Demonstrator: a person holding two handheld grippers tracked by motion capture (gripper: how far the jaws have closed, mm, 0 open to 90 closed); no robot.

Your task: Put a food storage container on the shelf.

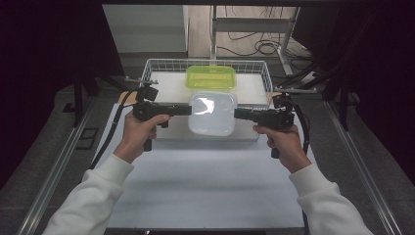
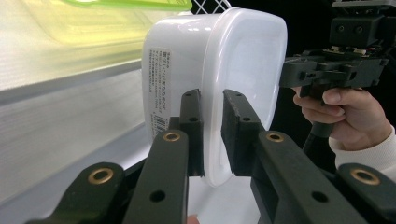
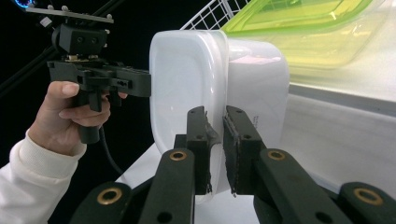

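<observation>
I hold my left gripper (image 1: 188, 109) and right gripper (image 1: 238, 113) level, jaws pointing inward toward each other, both clamped tight, my white-sleeved forearms angling in from either side below them.

Printed label with barcode on the side of the white container (image 2: 187, 60), seen in the left gripper view; lettering too small to read
</observation>
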